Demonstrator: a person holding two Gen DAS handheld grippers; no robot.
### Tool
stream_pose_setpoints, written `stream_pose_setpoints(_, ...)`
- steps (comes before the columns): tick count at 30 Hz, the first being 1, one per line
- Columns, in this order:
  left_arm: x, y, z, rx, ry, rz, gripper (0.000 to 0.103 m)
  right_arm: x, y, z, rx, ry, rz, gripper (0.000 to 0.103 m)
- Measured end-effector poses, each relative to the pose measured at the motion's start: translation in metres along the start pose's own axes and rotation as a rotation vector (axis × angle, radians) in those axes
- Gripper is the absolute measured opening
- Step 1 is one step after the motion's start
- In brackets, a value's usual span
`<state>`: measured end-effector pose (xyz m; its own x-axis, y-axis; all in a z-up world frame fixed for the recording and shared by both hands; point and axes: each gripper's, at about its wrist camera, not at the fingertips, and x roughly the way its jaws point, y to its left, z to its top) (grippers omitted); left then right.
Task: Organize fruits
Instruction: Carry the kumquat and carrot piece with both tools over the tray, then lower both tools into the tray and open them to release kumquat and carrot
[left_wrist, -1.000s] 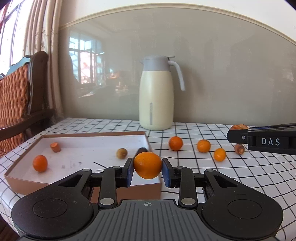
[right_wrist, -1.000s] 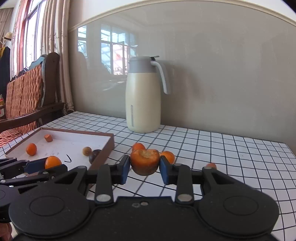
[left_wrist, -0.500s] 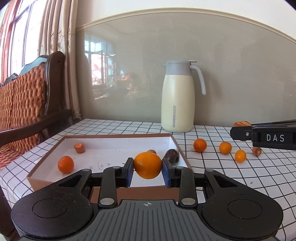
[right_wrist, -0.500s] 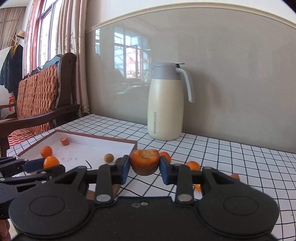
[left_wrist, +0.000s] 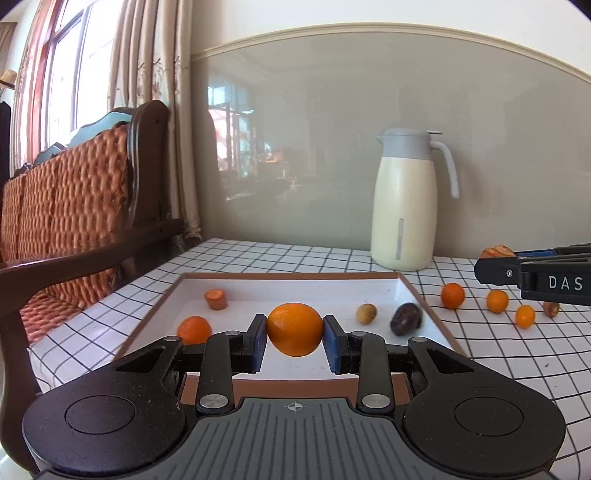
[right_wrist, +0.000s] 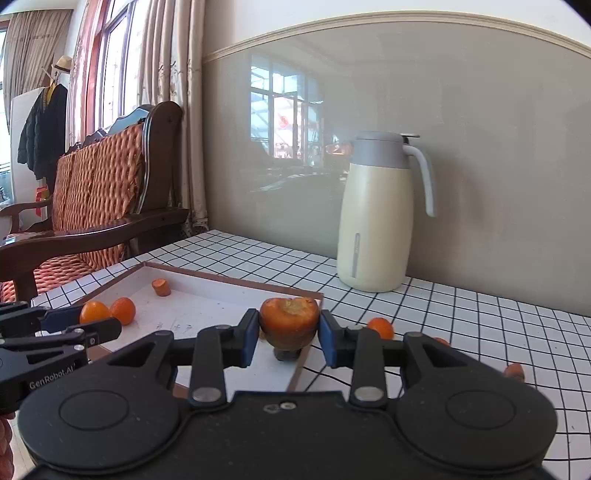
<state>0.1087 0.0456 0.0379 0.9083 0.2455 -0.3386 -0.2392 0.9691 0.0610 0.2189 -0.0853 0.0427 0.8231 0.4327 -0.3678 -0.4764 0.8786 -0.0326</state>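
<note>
My left gripper (left_wrist: 294, 341) is shut on a round orange (left_wrist: 294, 328) and holds it above the near part of a shallow brown-rimmed box (left_wrist: 295, 275). In the box lie an orange (left_wrist: 194, 328), a carrot stub (left_wrist: 216, 298), a small tan fruit (left_wrist: 366, 314) and a dark fruit (left_wrist: 406, 318). My right gripper (right_wrist: 289, 338) is shut on an orange cut fruit piece (right_wrist: 289, 322) over the box's right rim (right_wrist: 299, 373). It shows at the right edge of the left wrist view (left_wrist: 491, 263). Loose oranges (left_wrist: 452, 295) lie on the cloth right of the box.
A cream thermos jug (left_wrist: 404, 201) stands at the back by the grey wall. A wooden chair with orange cushions (left_wrist: 70, 206) stands left of the checked tablecloth (left_wrist: 295, 251). A small carrot piece (right_wrist: 514, 371) lies at the right.
Both grippers have moved left with their fruit. The left now hangs over the box's near part; the right has come from the open cloth to the box's right rim.
</note>
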Motion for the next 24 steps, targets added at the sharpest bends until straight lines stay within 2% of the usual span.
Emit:
stream_pose_setpoints(13, 0.018, 0.053, 0.008, -0.016, 0.001, 0.055, 0.033, 0.030, 0.037, 0.005, -0.030, 0.017, 0.030, 0.026)
stream_pose_setpoints(24, 0.038, 0.064, 0.011, -0.007, 0.013, 0.037, 0.033, 0.056, 0.056, 0.009, -0.038, 0.035, 0.041, 0.026)
